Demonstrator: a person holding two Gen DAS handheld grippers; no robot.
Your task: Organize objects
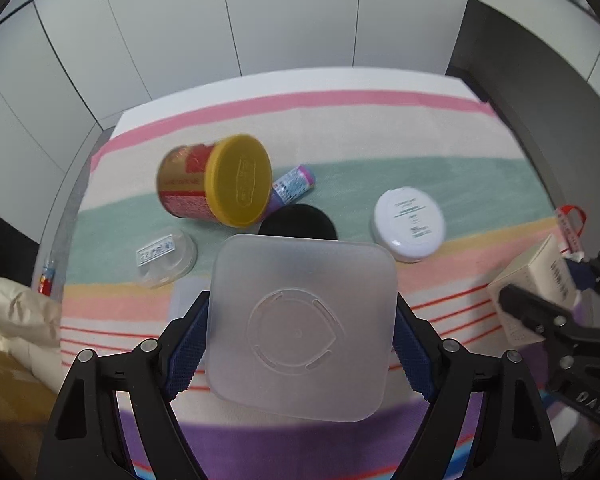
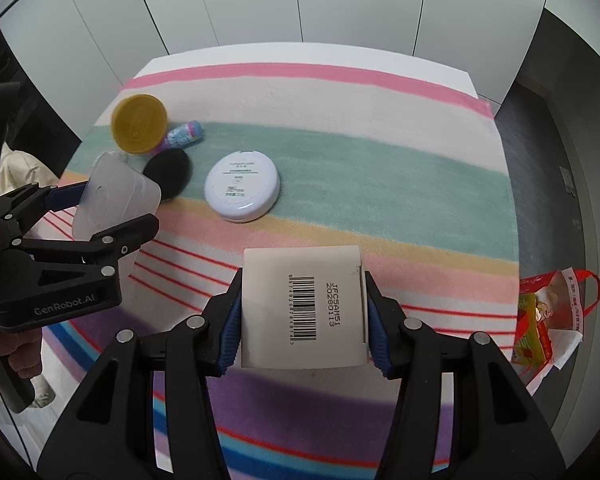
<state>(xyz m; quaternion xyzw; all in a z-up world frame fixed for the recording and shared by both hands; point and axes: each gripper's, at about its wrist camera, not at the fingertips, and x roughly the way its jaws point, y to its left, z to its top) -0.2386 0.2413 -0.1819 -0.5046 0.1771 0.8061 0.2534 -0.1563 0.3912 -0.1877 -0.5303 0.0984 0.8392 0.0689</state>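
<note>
My left gripper [image 1: 300, 344] is shut on a frosted clear plastic container [image 1: 300, 328], held above the striped cloth; it also shows in the right wrist view [image 2: 116, 200]. My right gripper [image 2: 302, 312] is shut on a white carton [image 2: 304, 306] with a barcode, also seen in the left wrist view [image 1: 540, 276]. On the cloth lie a yellow-lidded jar [image 1: 216, 182] on its side, a small purple tube [image 1: 292, 186], a black round pad [image 1: 298, 222], a white round compact [image 1: 410, 224] and a clear round lid [image 1: 166, 256].
The striped cloth [image 2: 380, 168] covers a white table against grey wall panels. A red and yellow bag [image 2: 548, 316] hangs off the table's right side. A cream garment [image 1: 16, 320] lies at the left edge.
</note>
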